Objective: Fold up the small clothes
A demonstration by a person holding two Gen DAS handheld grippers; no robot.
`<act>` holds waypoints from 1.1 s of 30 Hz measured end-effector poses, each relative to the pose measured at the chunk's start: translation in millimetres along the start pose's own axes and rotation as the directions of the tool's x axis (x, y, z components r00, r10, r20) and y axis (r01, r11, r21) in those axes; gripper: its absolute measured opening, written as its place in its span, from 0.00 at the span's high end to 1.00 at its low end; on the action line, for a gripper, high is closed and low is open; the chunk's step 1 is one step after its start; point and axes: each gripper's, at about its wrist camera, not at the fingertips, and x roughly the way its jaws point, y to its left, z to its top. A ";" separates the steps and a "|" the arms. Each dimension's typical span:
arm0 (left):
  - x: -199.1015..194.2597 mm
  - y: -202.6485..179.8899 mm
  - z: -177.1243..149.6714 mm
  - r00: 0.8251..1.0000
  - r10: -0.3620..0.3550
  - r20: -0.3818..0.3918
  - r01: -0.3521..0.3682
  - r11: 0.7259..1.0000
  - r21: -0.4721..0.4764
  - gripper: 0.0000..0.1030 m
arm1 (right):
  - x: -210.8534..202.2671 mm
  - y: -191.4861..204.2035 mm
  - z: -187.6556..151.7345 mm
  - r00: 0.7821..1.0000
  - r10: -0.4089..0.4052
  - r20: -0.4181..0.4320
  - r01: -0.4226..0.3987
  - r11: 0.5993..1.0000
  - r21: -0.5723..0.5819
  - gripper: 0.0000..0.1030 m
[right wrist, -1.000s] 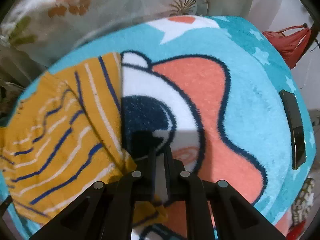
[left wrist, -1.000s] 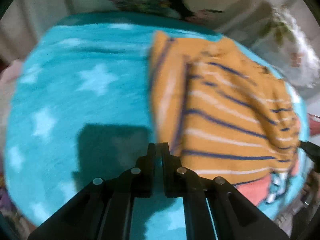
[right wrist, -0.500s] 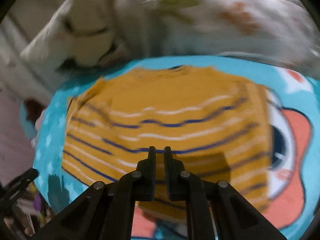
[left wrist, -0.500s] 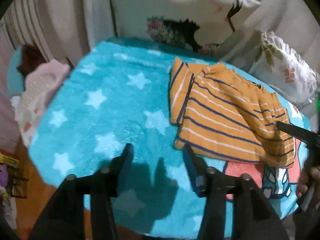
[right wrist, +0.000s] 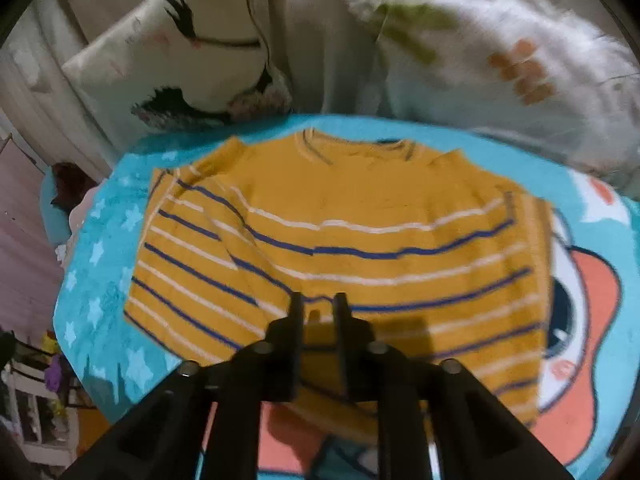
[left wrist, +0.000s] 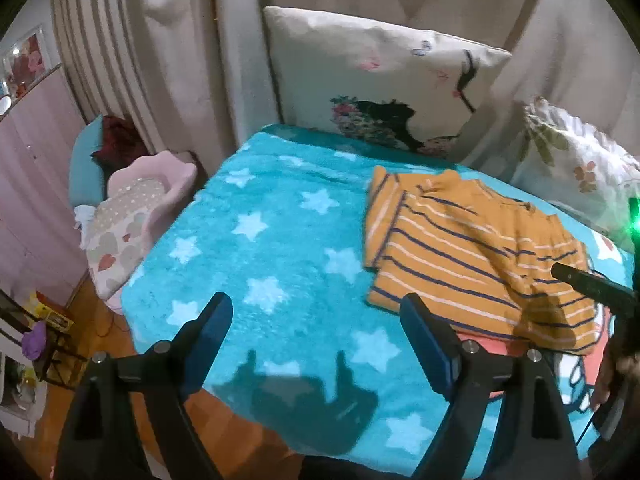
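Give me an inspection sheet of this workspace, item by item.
Surface: turquoise star-print blanket with a cartoon print at one end.
Job's things: orange striped shirt lies flat, sleeves folded in over the body.
Clutter: nothing seen on the blanket.
Grippers: left tool open wide, jaws just opening, nothing between them; right tool slightly open, jaws just opening, above the shirt, not gripping.
Cables: nothing seen.
Surroundings: bird-print pillow, leaf-print pillow, curtains, pink cushion.

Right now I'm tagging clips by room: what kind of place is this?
Most likely a bedroom. A teal star-patterned blanket covers a bed, printed pillows lean against curtains behind it, and a small striped orange shirt lies spread on top.
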 end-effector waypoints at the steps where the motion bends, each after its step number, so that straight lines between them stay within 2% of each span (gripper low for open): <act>1: -1.1 -4.4 -0.2 1.000 -0.009 0.002 0.009 1.000 0.006 0.17 | -9.1 -0.1 -1.6 0.999 -0.021 0.029 0.021 1.000 0.001 0.69; 3: -2.5 -15.2 0.1 0.999 -0.032 0.005 0.032 0.999 0.032 0.17 | -26.3 -4.2 -11.7 0.996 -0.055 0.067 0.054 0.998 0.011 0.64; 5: -4.9 -25.6 -0.7 0.999 -0.044 0.012 0.044 0.998 0.056 0.17 | -39.1 -10.8 -20.5 0.992 -0.091 0.082 0.089 0.996 0.029 0.64; 13: -5.8 -57.3 -7.1 0.992 -0.125 -0.015 0.126 0.984 0.123 0.17 | -73.4 -39.0 -52.6 0.980 -0.184 0.080 0.179 0.981 0.068 0.63; 20: -11.2 -74.1 -16.3 0.987 -0.157 -0.018 0.158 0.974 0.161 0.17 | -84.1 -43.9 -69.6 0.974 -0.213 0.075 0.207 0.975 0.079 0.62; 33: -19.3 -75.5 -28.3 0.986 -0.167 -0.029 0.169 0.971 0.172 0.17 | -90.1 -31.3 -85.7 0.974 -0.212 0.077 0.208 0.977 0.054 0.58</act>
